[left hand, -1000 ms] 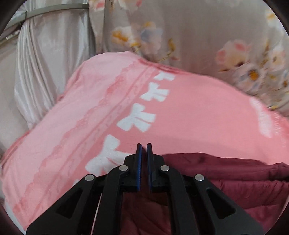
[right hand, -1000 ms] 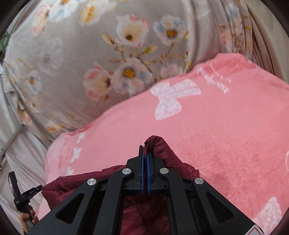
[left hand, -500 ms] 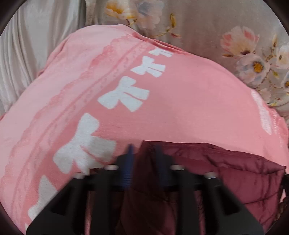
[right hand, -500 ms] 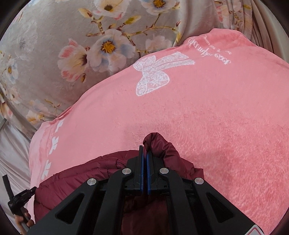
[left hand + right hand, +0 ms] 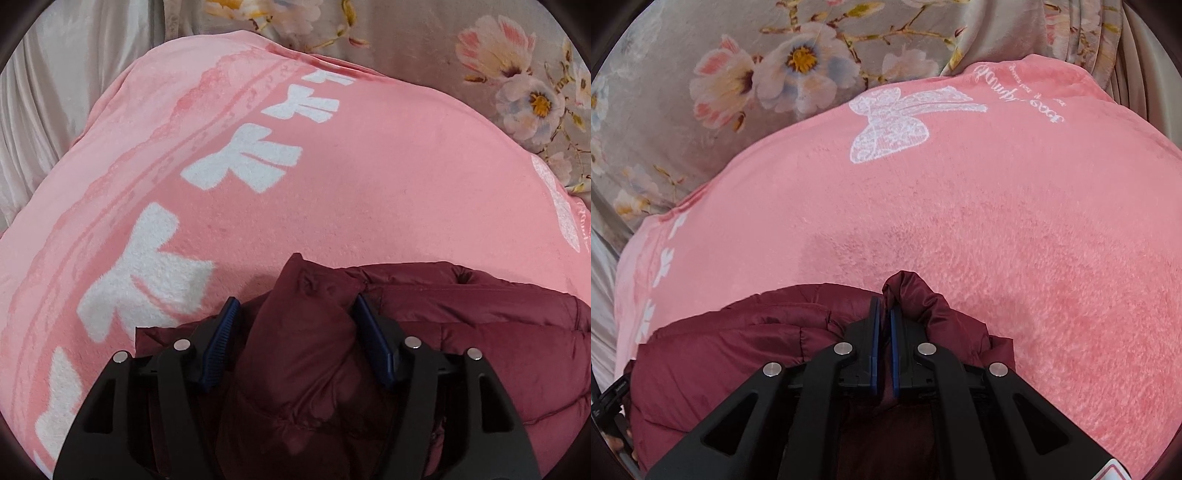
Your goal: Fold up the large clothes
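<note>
A dark red padded jacket [image 5: 480,332] lies on a pink fleece blanket [image 5: 369,184] with white bows. In the left wrist view my left gripper [image 5: 295,299] is low over the jacket's edge. Its jaws are opening, and a puffed fold of the jacket stands loose between the blue pads [image 5: 221,339]. In the right wrist view my right gripper [image 5: 885,304] is shut on a bunched corner of the same jacket [image 5: 738,332], which curls up past the fingertips onto the blanket [image 5: 997,221].
A grey floral sheet [image 5: 517,74] [image 5: 738,74] lies beyond the blanket's far edge. Pale draped fabric [image 5: 55,92] hangs at the left. A black piece of a hand-held tool [image 5: 609,395] shows at the lower left edge of the right wrist view.
Both grippers have sunk toward the blanket with the jacket. The left gripper's jaws have gone from shut to wide apart, letting the jacket fold go. The right gripper stays shut on its corner.
</note>
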Demonstrator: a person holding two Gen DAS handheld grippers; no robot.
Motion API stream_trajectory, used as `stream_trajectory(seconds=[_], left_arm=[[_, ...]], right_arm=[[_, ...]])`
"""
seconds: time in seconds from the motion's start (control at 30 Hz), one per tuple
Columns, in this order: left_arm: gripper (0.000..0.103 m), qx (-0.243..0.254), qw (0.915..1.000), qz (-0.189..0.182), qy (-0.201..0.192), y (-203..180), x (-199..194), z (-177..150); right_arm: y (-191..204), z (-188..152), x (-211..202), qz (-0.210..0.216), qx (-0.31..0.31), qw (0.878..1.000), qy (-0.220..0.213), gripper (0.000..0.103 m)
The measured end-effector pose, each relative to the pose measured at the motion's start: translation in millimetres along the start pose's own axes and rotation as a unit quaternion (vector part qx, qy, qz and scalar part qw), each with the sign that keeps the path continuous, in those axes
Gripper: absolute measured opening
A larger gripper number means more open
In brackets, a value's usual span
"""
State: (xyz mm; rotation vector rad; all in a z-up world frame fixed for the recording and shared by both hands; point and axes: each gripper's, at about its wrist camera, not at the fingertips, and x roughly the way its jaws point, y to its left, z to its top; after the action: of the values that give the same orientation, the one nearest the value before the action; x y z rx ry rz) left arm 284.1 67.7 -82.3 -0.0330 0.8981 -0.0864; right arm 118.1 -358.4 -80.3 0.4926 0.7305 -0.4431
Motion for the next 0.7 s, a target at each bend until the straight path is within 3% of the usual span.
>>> stream_trajectory(seconds=[0.2, 0.27, 0.33, 0.43, 0.6, 0.7], left_arm=[[0.065, 0.008, 0.9998, 0.017, 0.003, 0, -3, 3], [0.061, 0.019, 0.9994, 0.029, -0.007, -1, -22, 4], [0.061, 0.037, 0.9985, 0.018, -0.036, -9, -56, 2], [0.061, 0.059, 0.9964, -0.008, -0.06, -33, -95, 1], [0.061, 0.088, 0.9927, -0.064, -0.052, -86, -119, -11], [0.061, 0.1, 0.9921, -0.065, -0.04, -113, -108, -22]], right_arm=[[2, 7, -6, -0.01, -0.015, 1.0, 0.012, 0.004], [10, 8, -32, -0.033, -0.042, 0.999, -0.01, 0.01], [24, 6, -70, -0.042, -0.063, 0.996, -0.056, 0.018], [50, 0, -104, -0.018, -0.088, 0.992, -0.087, 0.018], [106, -31, -108, 0.056, -0.154, 0.985, -0.044, 0.017], [129, -49, -86, 0.056, -0.191, 0.98, -0.02, 0.009]])
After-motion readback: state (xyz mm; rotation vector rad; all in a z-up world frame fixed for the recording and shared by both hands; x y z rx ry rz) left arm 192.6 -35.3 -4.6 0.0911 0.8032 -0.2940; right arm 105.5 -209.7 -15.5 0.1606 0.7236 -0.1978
